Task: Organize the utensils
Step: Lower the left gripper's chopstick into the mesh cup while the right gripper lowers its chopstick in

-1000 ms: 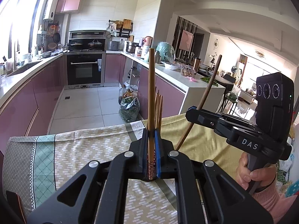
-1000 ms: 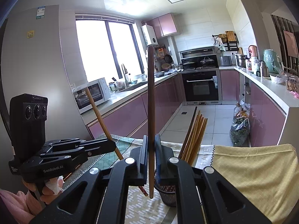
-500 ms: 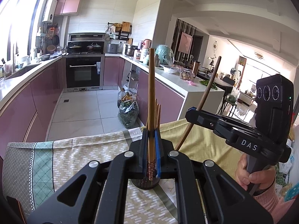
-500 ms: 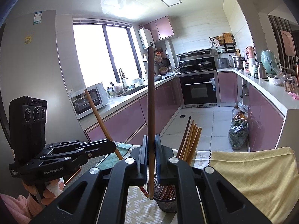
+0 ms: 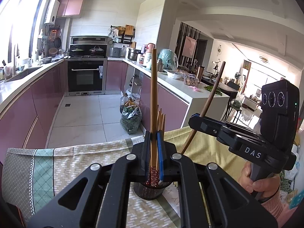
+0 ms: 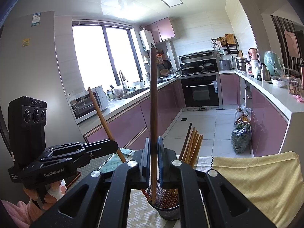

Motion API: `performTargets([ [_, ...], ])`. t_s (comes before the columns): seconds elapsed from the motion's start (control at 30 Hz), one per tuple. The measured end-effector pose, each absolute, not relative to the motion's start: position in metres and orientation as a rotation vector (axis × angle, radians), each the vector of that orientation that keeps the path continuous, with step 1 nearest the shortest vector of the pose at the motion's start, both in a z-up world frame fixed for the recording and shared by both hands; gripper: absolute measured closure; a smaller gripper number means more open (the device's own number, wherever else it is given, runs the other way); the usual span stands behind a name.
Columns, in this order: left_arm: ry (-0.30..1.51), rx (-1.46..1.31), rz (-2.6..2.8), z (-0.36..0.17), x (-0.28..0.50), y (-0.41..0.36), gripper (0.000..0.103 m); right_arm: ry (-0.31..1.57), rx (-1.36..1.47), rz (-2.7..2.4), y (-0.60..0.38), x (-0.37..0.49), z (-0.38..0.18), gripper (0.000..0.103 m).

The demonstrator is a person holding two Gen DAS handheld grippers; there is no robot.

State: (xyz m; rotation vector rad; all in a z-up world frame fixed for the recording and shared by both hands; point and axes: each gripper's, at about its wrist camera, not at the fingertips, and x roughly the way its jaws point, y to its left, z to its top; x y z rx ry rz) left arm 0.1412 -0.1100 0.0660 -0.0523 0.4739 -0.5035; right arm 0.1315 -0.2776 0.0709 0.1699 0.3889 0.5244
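A round black wire-mesh holder stands on the bench, packed with slim wooden chopsticks, their lower ends patterned red and leaning against its rim. Above it the left gripper has its blue-padded jaws pinching a light bamboo chopstick held upright, its red-patterned tip dipping into the holder's mouth. The right gripper has its jaws around a darker, smooth round chopstick; a sliver of gap shows beside the stick, and its lower end reaches inside the mesh. The bench is covered by a cloth, brick-patterned beige with a green lattice panel, and a plain yellow woven part on the right.
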Motion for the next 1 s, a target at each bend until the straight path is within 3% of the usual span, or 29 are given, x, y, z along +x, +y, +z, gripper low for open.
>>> performTargets([
  [1.0,0.533,-0.036,-0.482,0.063,0.158,-0.122,0.095,0.457,0.158,0.477,-0.271,0.153,0.052,0.097],
])
